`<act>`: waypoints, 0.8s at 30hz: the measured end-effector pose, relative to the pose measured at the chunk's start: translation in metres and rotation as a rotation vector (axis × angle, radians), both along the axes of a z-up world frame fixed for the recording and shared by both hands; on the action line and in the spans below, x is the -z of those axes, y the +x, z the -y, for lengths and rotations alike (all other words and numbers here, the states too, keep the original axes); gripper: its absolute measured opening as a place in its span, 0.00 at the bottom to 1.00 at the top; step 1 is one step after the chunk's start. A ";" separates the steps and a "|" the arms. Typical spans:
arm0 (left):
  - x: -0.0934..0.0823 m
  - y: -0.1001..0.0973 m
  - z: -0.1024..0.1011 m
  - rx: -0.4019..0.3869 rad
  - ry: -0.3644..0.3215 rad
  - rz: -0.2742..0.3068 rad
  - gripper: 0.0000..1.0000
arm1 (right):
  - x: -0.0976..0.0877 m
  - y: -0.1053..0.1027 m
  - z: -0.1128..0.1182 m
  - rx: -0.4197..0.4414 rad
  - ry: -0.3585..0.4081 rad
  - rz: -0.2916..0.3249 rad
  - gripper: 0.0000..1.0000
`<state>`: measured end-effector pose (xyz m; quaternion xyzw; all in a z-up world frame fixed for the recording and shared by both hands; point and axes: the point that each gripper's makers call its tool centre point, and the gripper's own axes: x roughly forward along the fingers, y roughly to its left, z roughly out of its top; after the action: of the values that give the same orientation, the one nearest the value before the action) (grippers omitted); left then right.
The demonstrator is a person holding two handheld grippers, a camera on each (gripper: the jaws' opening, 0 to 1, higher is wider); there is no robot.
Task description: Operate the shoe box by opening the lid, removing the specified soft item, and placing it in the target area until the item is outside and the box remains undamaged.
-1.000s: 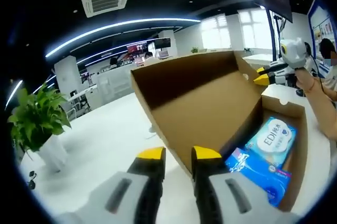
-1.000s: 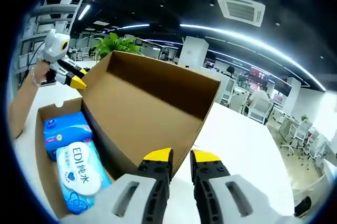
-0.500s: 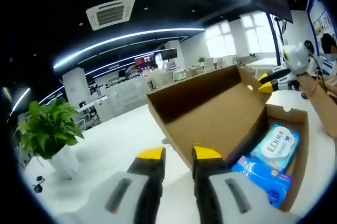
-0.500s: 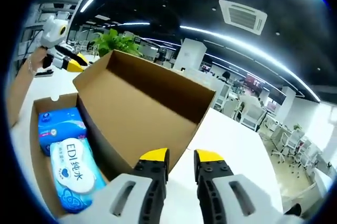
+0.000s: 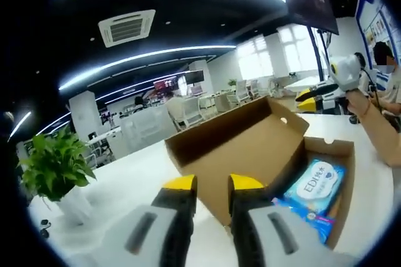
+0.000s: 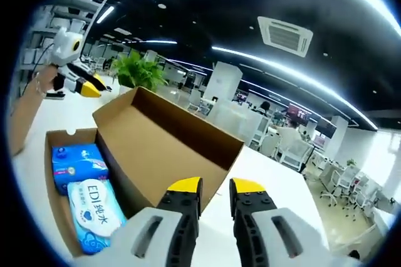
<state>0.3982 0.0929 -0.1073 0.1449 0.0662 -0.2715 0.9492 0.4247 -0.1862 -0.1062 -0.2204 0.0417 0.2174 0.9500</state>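
Observation:
The brown cardboard shoe box (image 5: 344, 149) stands open on the white table, its lid (image 5: 250, 145) leaning back. Inside lie a white-and-blue wipes pack (image 5: 316, 182) and a blue soft pack (image 5: 302, 215). My left gripper (image 5: 213, 184) hovers open before the lid's near corner with nothing between its fingers. My right gripper (image 5: 307, 99) shows at the box's far end. From the other end, the lid (image 6: 163, 148), wipes pack (image 6: 94, 207) and blue pack (image 6: 75, 163) are seen. My right gripper (image 6: 216, 187) is open and holds nothing; the left gripper (image 6: 88, 85) hangs beyond the box.
A potted green plant (image 5: 56, 163) stands on the white table (image 5: 125, 185) to the left, and appears behind the lid (image 6: 138, 69). A person's forearm (image 5: 376, 129) reaches in beside the box. Office desks and chairs fill the background.
Both grippers have drawn back from the box, which looks smaller now. The lid leans further back and lower than a second ago.

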 end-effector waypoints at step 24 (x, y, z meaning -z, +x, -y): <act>0.012 -0.041 0.066 0.248 0.140 -0.027 0.20 | -0.016 -0.035 -0.048 -0.211 -0.049 0.046 0.17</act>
<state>0.3569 0.0274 -0.1192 0.2141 0.0793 -0.3833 0.8950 0.3896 -0.1380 -0.0902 -0.2517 0.0021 0.3099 0.9169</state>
